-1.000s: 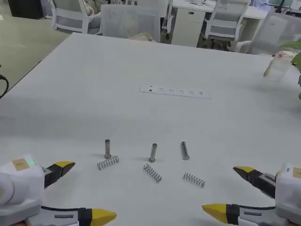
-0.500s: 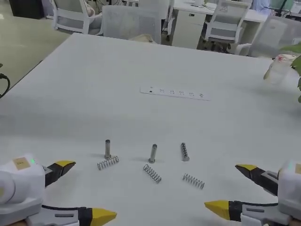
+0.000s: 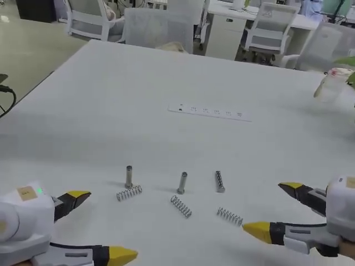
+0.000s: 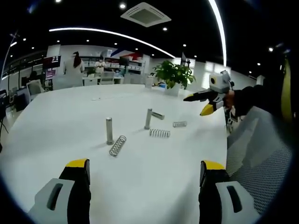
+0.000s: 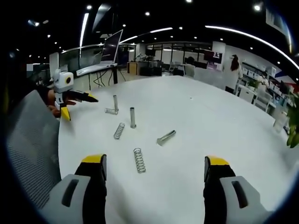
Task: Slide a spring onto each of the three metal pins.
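Note:
Two metal pins (image 3: 128,176) (image 3: 182,182) stand upright on the white table (image 3: 166,77). A third pin (image 3: 219,181) lies on its side to their right, as the right gripper view shows (image 5: 167,137). Three loose springs lie flat in front of them: the left spring (image 3: 129,193), the middle spring (image 3: 180,205) and the right spring (image 3: 229,216). My left gripper (image 3: 100,225) is open at the near left, short of the left spring. My right gripper (image 3: 272,207) is open, just right of the right spring (image 5: 139,160). Nothing sits between either pair of jaws.
A white power strip (image 3: 209,111) lies flat beyond the pins, mid-table. A clear plastic cup (image 3: 331,80) and plant leaves stand at the far right edge. Office chairs (image 3: 150,25) line the far side. A black cable (image 3: 5,91) hangs off the left.
My right gripper has moved forward, closer to the right spring. The left gripper, pins and springs have stayed put; the head camera tilted slightly.

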A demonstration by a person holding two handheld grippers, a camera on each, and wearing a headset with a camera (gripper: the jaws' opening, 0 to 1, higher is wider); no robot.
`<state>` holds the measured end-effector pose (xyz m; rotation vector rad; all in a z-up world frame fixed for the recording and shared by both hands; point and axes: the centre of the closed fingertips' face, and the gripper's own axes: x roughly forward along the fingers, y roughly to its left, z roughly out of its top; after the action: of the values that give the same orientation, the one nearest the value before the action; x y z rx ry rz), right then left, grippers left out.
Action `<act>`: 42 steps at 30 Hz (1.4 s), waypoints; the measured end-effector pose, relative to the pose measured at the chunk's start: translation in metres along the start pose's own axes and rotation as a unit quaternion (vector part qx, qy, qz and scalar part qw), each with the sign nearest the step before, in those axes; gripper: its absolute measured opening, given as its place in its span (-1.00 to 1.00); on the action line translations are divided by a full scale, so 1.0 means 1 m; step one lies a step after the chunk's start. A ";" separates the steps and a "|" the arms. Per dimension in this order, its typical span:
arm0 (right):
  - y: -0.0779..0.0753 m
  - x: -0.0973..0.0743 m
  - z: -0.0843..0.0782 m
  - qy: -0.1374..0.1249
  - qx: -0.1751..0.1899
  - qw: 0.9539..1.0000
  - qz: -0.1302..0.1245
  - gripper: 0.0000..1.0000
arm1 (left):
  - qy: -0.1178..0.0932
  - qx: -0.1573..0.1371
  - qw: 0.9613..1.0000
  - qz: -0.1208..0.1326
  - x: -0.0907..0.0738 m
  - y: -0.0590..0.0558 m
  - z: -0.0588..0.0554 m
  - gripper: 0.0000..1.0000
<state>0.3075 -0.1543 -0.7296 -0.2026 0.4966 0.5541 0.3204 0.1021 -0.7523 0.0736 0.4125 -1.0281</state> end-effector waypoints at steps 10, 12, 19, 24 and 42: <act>-0.007 0.013 0.017 0.004 -0.013 1.000 0.004 0.66 | 0.002 0.000 1.000 0.003 -0.002 -0.001 -0.001 0.91; -0.007 0.017 0.020 0.006 -0.017 1.000 0.005 0.65 | 0.003 0.000 1.000 0.003 -0.003 -0.001 -0.001 0.92; -0.013 0.028 0.027 0.014 -0.023 1.000 0.003 0.62 | 0.001 -0.001 1.000 0.008 -0.005 -0.001 -0.001 0.92; -0.017 0.036 0.033 0.020 -0.028 0.999 -0.001 0.58 | 0.001 -0.002 1.000 0.010 -0.007 0.000 -0.001 0.92; -0.025 0.067 0.041 0.053 -0.020 0.998 -0.006 0.44 | -0.001 -0.005 1.000 0.017 -0.007 0.002 -0.001 0.90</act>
<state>0.3866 -0.1324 -0.7268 -0.2733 0.5865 0.5428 0.3181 0.1092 -0.7510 0.0702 0.4122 -0.9931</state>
